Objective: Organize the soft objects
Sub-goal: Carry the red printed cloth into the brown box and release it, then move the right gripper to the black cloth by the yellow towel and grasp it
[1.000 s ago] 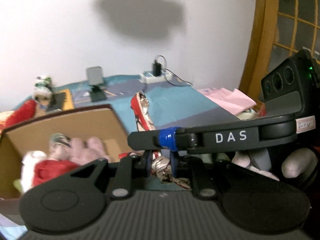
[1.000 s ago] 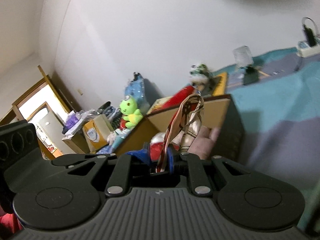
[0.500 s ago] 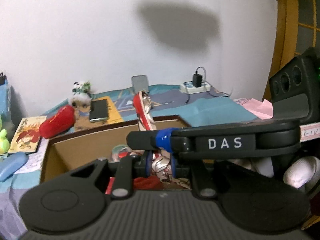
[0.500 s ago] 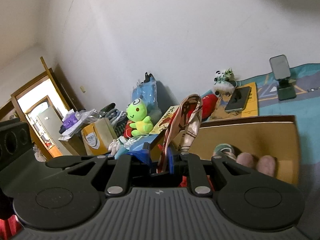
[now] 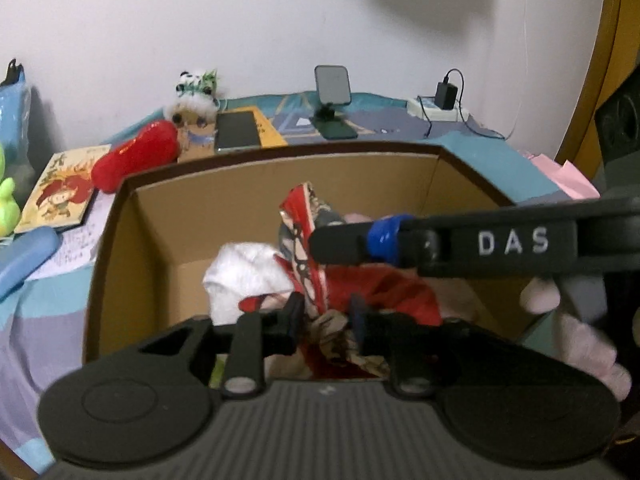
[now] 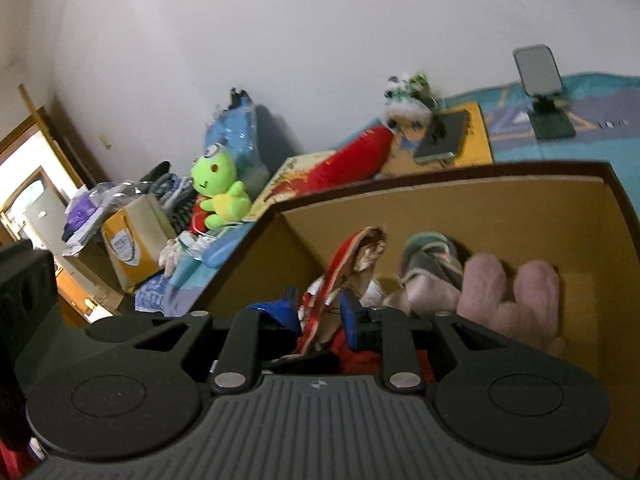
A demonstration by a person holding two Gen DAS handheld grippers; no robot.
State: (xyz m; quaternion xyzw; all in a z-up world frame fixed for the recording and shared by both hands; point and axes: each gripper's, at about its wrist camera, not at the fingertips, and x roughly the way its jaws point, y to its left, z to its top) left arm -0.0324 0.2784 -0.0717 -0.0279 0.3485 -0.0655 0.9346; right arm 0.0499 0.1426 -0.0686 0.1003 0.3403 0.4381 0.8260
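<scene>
A red, brown and white patterned scarf [image 5: 306, 248] stands up in a fold inside the open cardboard box [image 5: 280, 156]. Its lower end lies between the fingers of my left gripper [image 5: 326, 314], whose jaws are opening with a clear gap beside the cloth. From the right, the black finger [image 5: 344, 242] of the other gripper reaches across to the scarf. In the right wrist view the scarf [image 6: 352, 256] rises between the blue-taped pads of my right gripper [image 6: 320, 314]; these jaws are opening too. Both grippers hang over the box [image 6: 440, 182].
In the box lie a white soft thing [image 5: 244, 272], red cloth [image 5: 384, 292], a pink plush [image 6: 508, 296] and a grey-green slipper [image 6: 430, 256]. Behind it on the bed are a red plush [image 5: 136, 156], a panda toy [image 5: 196, 96], a phone [image 5: 236, 130], a phone stand [image 5: 332, 92], and a green plush [image 6: 218, 188].
Both grippers have travelled with the scarf from beside the box to over it. Their jaws, tight on the scarf before, now stand apart, and the scarf sags into the box.
</scene>
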